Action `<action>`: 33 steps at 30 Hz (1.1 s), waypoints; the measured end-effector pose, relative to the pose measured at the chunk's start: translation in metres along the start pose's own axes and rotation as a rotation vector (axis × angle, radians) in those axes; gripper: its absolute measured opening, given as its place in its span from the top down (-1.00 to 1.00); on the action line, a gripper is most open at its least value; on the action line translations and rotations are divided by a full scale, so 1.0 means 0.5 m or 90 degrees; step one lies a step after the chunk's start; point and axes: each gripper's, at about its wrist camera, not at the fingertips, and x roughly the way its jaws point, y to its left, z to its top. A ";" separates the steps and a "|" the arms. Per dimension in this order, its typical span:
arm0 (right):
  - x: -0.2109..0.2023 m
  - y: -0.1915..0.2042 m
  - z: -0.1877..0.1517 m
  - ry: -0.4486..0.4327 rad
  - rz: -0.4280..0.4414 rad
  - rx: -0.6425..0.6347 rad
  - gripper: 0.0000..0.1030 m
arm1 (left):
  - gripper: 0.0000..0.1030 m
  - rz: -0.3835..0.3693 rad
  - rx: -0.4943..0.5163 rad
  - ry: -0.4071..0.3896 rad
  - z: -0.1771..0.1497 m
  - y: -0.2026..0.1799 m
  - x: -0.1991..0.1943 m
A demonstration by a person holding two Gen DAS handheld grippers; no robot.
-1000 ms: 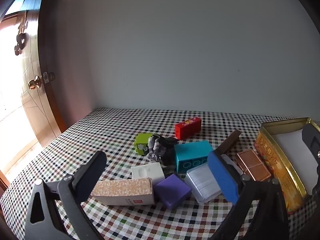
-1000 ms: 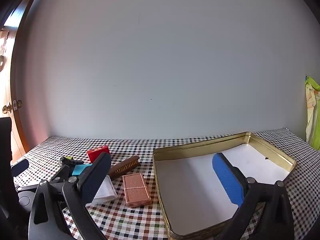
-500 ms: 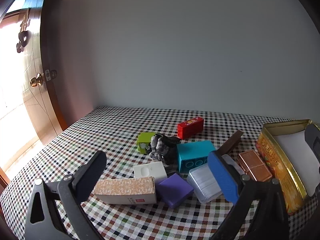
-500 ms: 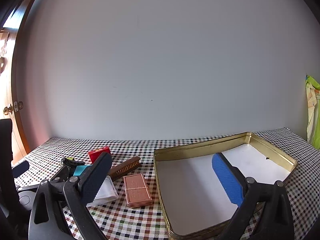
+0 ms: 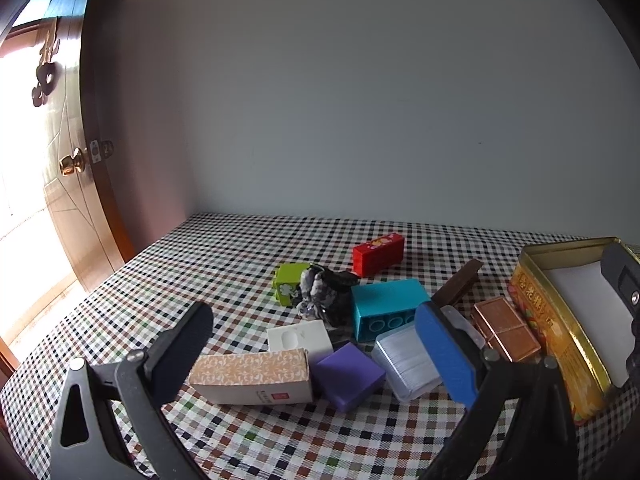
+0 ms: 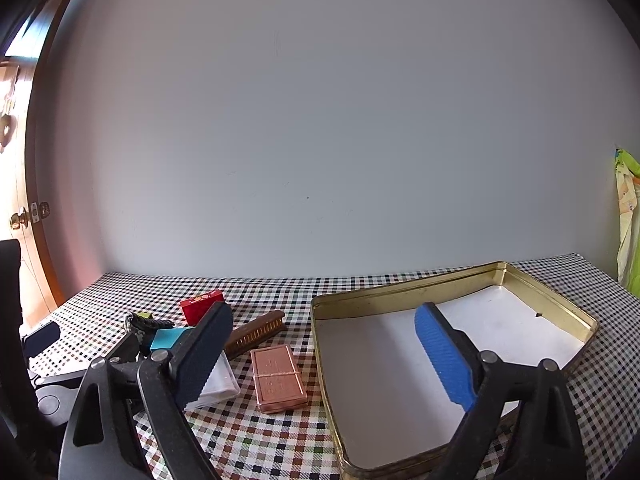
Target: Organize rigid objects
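My left gripper (image 5: 316, 352) is open and empty, just above a cluster of boxes on the checked tablecloth: a beige patterned box (image 5: 252, 376), a purple box (image 5: 348, 376), a white box (image 5: 298, 334), a clear plastic case (image 5: 408, 360), a teal block (image 5: 386, 308), a copper tin (image 5: 504, 328), a green box (image 5: 290, 282) and a red box (image 5: 378, 252). My right gripper (image 6: 324, 352) is open and empty over the near left part of the gold tin tray (image 6: 400, 294). The copper tin (image 6: 278, 378) lies left of the tray.
A brown brush (image 6: 256, 332) lies behind the copper tin. A dark crumpled object (image 5: 324, 292) sits between the green box and teal block. A wooden door (image 5: 68, 168) stands at the left. A wall borders the table's far edge.
The left gripper has drifted slightly forward toward the boxes. The right gripper has barely moved. Both stay open.
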 end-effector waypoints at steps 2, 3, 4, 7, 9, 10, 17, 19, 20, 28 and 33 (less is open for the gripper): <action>-0.001 -0.002 0.000 0.000 0.001 0.001 -0.83 | -0.99 0.000 0.000 0.001 0.001 -0.001 0.001; 0.000 -0.002 0.000 0.001 0.001 0.001 -0.83 | -0.99 -0.001 0.000 0.001 0.001 -0.001 0.001; 0.001 -0.003 0.001 0.003 0.001 0.002 -0.83 | -0.99 -0.002 0.000 0.001 0.000 -0.001 0.001; 0.002 -0.002 0.000 0.005 0.001 0.003 -0.83 | -0.99 -0.005 0.003 0.003 0.001 -0.004 0.002; 0.004 -0.001 0.000 0.008 0.004 0.002 -0.83 | -0.99 -0.007 0.004 0.005 0.000 -0.003 0.003; 0.005 0.000 0.000 0.010 0.005 0.001 -0.83 | -0.99 -0.009 0.003 0.007 0.000 -0.003 0.004; 0.003 0.011 -0.002 0.013 0.011 -0.013 -0.80 | -0.99 -0.018 -0.012 0.034 -0.003 0.010 0.015; 0.005 0.010 -0.003 0.018 0.015 -0.012 -0.80 | -0.99 -0.018 -0.014 0.041 -0.004 0.013 0.019; 0.007 0.010 -0.004 0.021 0.017 -0.011 -0.80 | -0.99 -0.017 -0.013 0.043 -0.005 0.014 0.020; 0.018 0.016 -0.008 0.048 0.035 -0.015 -0.80 | -0.99 0.021 0.022 0.047 0.002 0.050 0.039; 0.022 0.029 -0.012 0.068 0.070 -0.029 -0.76 | -0.99 0.047 -0.011 0.046 0.011 0.125 0.048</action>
